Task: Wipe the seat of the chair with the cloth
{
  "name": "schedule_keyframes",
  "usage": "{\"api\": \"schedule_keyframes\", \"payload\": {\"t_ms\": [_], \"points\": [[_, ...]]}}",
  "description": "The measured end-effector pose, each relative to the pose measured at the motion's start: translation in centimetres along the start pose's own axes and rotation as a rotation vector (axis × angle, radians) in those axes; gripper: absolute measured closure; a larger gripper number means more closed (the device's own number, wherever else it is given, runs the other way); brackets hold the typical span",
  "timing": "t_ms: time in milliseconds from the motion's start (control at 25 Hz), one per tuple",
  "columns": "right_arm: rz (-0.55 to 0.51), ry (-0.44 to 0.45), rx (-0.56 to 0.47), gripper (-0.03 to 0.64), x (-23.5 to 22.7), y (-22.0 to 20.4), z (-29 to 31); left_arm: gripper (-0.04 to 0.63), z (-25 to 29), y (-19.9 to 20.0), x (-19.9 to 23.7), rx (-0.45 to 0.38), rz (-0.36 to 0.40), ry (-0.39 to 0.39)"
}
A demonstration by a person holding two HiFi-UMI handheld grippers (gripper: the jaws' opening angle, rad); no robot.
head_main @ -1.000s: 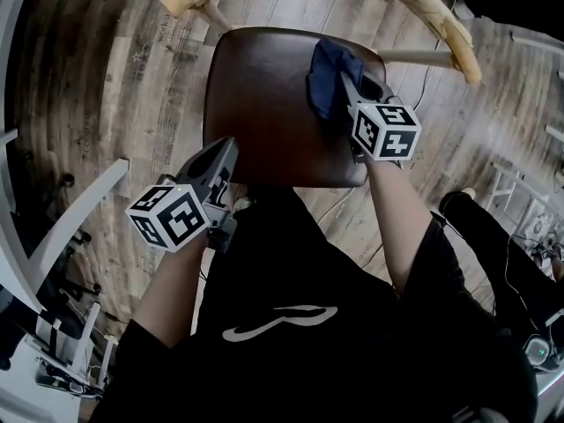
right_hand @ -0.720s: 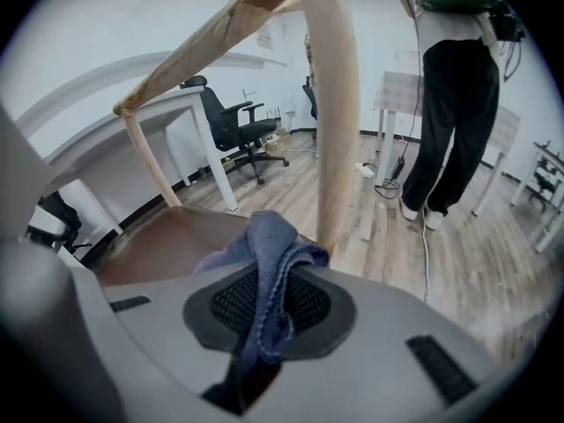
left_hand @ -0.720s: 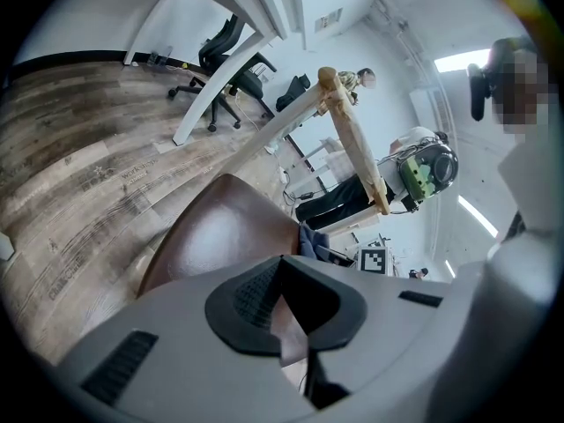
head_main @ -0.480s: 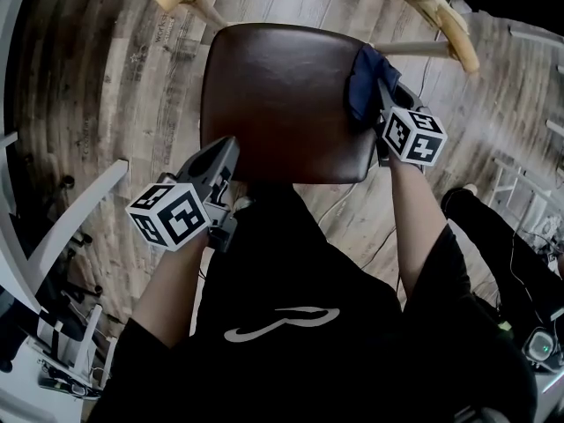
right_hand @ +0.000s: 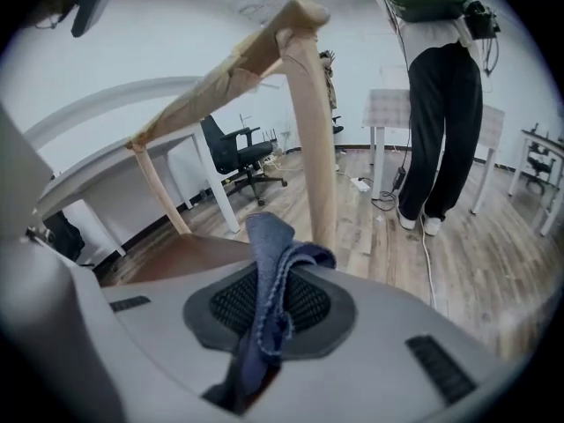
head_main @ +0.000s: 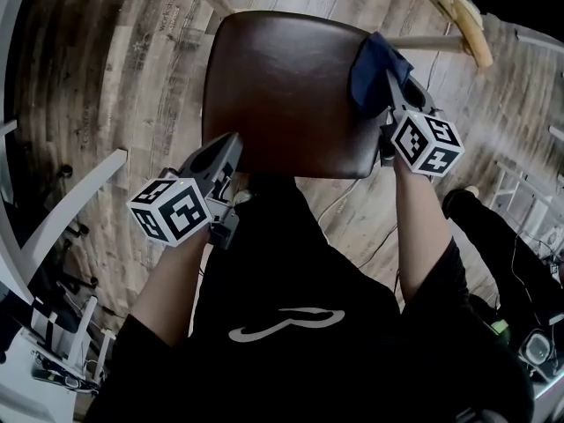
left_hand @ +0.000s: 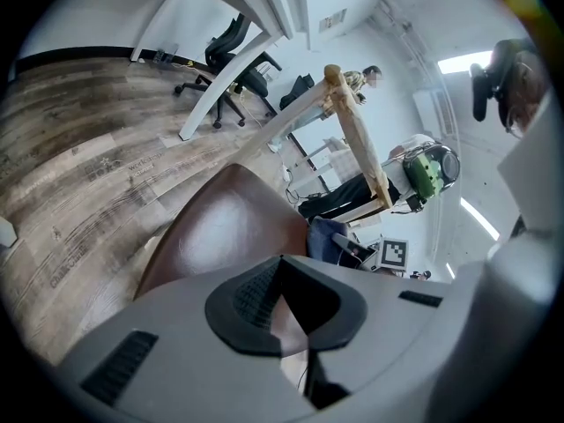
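Observation:
The chair's brown leather seat (head_main: 282, 86) fills the upper middle of the head view. A dark blue cloth (head_main: 372, 67) lies at the seat's far right edge, and my right gripper (head_main: 394, 93) is shut on it. In the right gripper view the cloth (right_hand: 269, 276) stands up between the closed jaws. My left gripper (head_main: 229, 152) hovers at the seat's near left edge, shut and holding nothing. The left gripper view shows the seat (left_hand: 229, 232) beyond the closed jaws, with the cloth (left_hand: 328, 236) small at its far side.
The chair's pale wooden backrest rail (head_main: 449, 11) curves across the top right, and its post (right_hand: 308, 113) rises just beyond the cloth. A white desk leg (head_main: 70, 210) slants at the left. A person in black trousers (right_hand: 441, 104) stands to the right on the plank floor.
My right gripper has dragged the cloth rightward across the seat's far part to its right edge. The left gripper has stayed where it was.

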State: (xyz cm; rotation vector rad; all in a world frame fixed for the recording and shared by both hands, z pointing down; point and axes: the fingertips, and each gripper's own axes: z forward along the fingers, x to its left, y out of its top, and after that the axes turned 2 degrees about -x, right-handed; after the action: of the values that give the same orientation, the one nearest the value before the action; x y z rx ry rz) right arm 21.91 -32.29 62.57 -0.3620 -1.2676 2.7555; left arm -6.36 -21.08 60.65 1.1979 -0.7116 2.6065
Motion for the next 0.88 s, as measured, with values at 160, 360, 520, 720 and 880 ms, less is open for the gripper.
{"api": "schedule_keyframes", "payload": {"t_ms": [160, 360, 520, 720, 880], "points": [[0.022, 0.073, -0.058, 0.565, 3.4, 1.9, -0.8, 0.583, -0.3, -0.4, 0.3, -0.003, -0.011, 0.005], [0.064, 0.212, -0.08, 0.565, 9.2, 3.2, -0.6, 0.583, -0.8, -0.2, 0.3, -0.023, -0.02, 0.014], [0.056, 0.355, -0.055, 0.565, 15.7, 3.2, -0.1, 0.583, -1.9, 0.4, 0.5, -0.045, -0.02, 0.027], [-0.046, 0.545, -0.003, 0.565, 24.1, 2.7, 0.4, 0.583, -3.4, 1.5, 1.1, -0.091, -0.036, 0.058], [-0.042, 0.635, 0.044, 0.565, 28.6, 1.3, 1.4, 0.583, -4.6, 1.1, 2.2, -0.112, -0.065, 0.077]]}}
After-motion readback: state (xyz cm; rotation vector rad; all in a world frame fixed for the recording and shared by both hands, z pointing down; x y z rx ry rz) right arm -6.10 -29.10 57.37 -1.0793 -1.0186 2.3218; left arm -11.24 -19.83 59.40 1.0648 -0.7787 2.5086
